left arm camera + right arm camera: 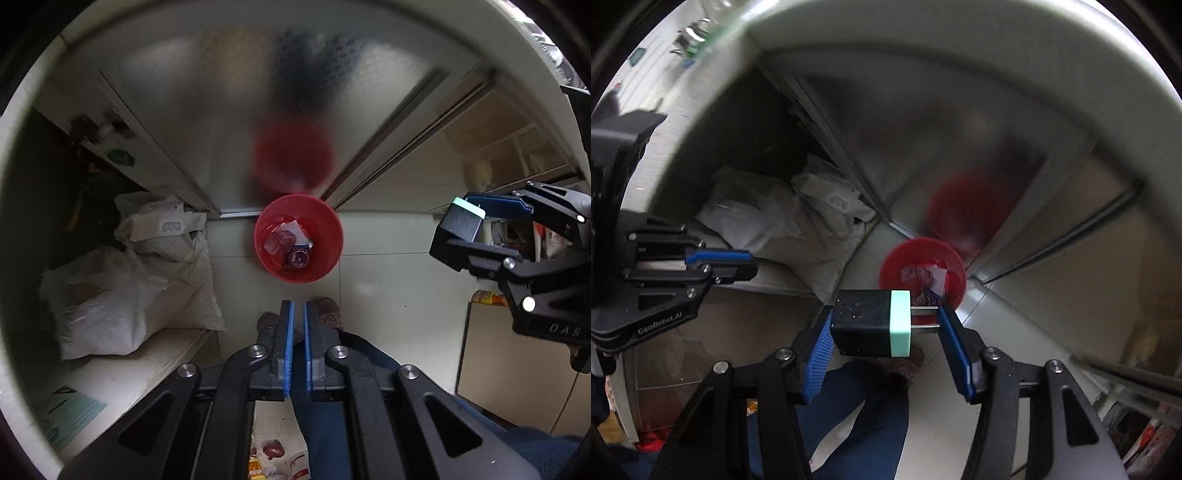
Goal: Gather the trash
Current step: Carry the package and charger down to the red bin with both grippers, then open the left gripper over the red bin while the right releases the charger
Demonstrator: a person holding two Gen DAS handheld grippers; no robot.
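Right wrist view – right hand-held gripper [886, 325] clamping plug adapter [871, 323], left hand-held gripper [299, 310] closed, empty – red bin [298, 238].

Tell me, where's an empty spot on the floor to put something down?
Bare tiles lie right of the red bin, toward the beige cabinet, and between the bin and the person's shoes. Left of the bin it is crowded: white sacks fill that side. The bin already holds wrappers.

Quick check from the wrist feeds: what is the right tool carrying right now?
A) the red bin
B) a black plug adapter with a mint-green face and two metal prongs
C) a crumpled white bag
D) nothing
B: in the right wrist view the right tool is clamped on the black plug adapter, end to end, above the red bin.
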